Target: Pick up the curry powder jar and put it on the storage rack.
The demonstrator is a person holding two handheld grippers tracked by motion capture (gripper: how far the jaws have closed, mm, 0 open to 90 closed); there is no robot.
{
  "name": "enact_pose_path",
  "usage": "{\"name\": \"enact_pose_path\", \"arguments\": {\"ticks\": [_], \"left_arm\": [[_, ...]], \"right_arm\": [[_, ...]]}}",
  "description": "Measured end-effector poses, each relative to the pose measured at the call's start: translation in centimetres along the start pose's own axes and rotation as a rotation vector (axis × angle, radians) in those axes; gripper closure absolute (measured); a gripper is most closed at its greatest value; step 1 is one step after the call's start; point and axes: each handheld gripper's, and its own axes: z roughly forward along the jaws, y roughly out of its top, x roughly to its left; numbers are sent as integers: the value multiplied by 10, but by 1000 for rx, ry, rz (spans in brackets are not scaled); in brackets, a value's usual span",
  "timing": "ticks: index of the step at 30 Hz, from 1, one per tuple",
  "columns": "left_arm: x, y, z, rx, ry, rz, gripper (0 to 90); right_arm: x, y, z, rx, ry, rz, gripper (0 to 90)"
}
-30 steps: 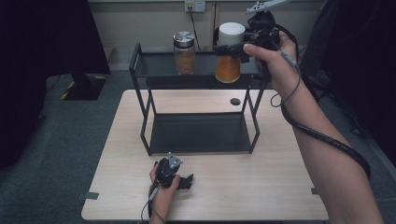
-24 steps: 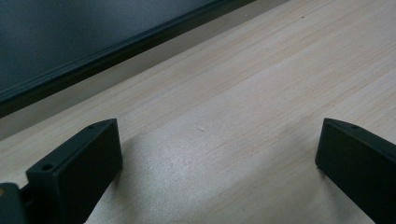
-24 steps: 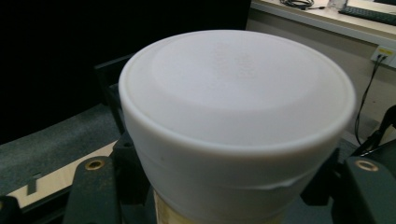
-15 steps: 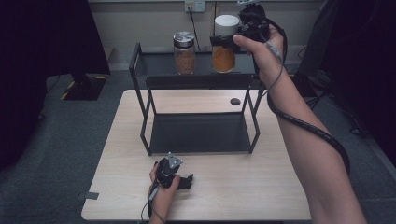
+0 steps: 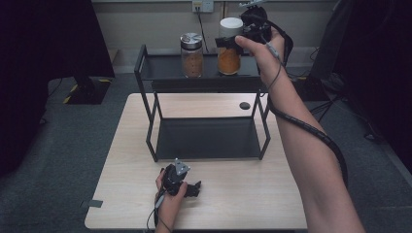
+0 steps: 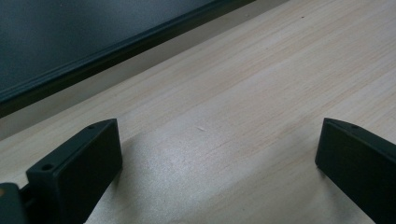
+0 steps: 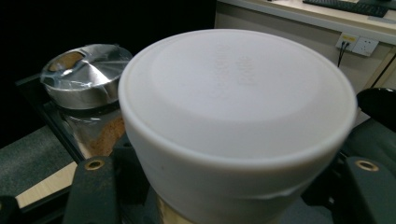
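A jar with a white lid [image 5: 230, 46] [image 7: 233, 121] and orange contents is over the top shelf of the black rack [image 5: 165, 73], and my right gripper [image 5: 228, 42] is shut on it just below the lid. Whether its base rests on the shelf I cannot tell. Beside it, to the left, a second jar with a silver lid [image 5: 192, 54] [image 7: 86, 70] stands on the same shelf. My left gripper [image 5: 194, 188] lies on the wooden table [image 5: 233, 194] near the front edge, held by a hand. Its jaws stand wide open over bare wood [image 6: 219, 135].
The rack's lower shelf [image 5: 206, 138] sits on the table. A small dark round object [image 5: 245, 105] lies on the table behind the rack's right leg. A strip of tape [image 5: 94, 203] is at the front left corner. Grey carpet surrounds the table.
My right gripper has carried the white-lidded jar leftward and slightly down, closer to the silver-lidded jar on the top shelf. The left gripper has stayed in place.
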Motion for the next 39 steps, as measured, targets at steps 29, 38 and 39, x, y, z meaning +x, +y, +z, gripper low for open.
{"name": "enact_pose_path", "arguments": {"ticks": [29, 38, 39], "left_arm": [[-1, 0, 0, 0, 2, -4, 1], [-1, 0, 0, 0, 4, -3, 1], [-1, 0, 0, 0, 4, -3, 1]], "right_arm": [[10, -11, -2, -8, -31, 11, 45], [17, -21, -15, -2, -28, -4, 0], [17, -23, -16, -3, -25, 5, 0]]}}
